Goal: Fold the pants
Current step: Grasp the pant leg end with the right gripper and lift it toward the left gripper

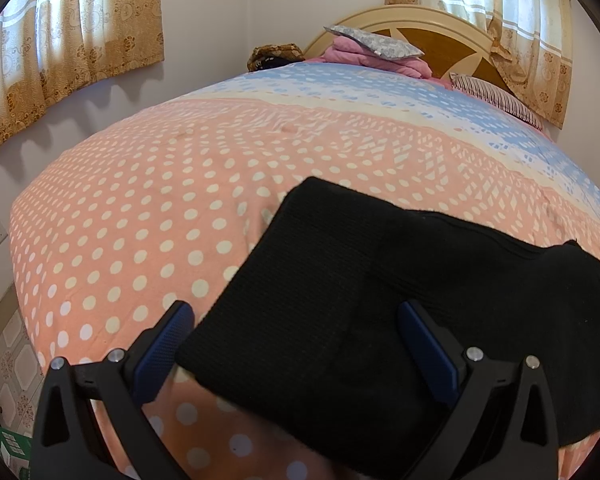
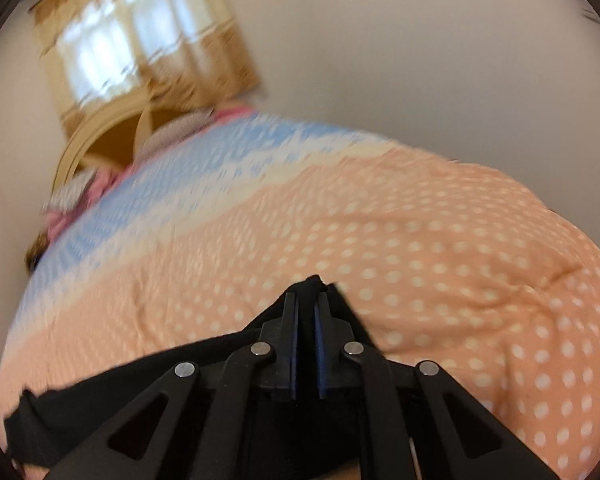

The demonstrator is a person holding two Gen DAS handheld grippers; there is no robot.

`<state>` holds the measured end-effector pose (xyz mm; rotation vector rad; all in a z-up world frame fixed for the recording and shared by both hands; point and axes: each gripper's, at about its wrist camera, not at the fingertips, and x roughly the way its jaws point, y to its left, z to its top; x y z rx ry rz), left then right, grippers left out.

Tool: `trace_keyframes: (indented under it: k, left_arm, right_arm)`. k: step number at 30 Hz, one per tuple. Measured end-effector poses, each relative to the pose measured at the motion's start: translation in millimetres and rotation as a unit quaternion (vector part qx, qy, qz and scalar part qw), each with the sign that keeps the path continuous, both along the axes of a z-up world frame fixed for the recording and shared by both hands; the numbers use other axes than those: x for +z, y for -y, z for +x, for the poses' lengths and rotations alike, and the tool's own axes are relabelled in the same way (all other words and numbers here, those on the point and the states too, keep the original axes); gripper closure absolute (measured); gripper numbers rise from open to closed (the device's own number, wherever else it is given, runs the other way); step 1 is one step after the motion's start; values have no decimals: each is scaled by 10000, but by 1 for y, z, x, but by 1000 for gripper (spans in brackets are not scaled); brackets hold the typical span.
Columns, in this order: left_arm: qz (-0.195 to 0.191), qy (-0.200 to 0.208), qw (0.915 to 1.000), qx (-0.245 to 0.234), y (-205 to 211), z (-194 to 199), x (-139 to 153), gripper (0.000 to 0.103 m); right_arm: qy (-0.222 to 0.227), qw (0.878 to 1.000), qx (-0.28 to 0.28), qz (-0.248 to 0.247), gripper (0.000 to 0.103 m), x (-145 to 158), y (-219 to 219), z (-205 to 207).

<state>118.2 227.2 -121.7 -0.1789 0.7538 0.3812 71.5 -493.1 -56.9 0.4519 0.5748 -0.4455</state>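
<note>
With the black pants (image 1: 340,300) lying partly folded on the polka-dot bedspread (image 1: 140,208), the left gripper (image 1: 296,320) hovers wide open over them while the right gripper (image 2: 305,304) pinches a corner, best carried low and evenly across.

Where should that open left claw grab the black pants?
Probably the near folded edge of the black pants, approached low from the bed's foot. That edge lies between the open left claw fingers, raised slightly off the bedspread; the right claw already pinches another part.
</note>
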Motion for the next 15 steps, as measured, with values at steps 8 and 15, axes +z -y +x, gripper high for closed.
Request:
trace_keyframes:
  k: [8, 15]
  left_arm:
    - [16, 15, 10000, -12, 1, -1, 1, 0]
    - [7, 62, 10000, -12, 3, -6, 1, 0]
  right_arm:
    - [-834, 9918, -969, -14, 97, -29, 29, 29]
    - [-470, 9855, -1334, 935, 51, -25, 55, 1]
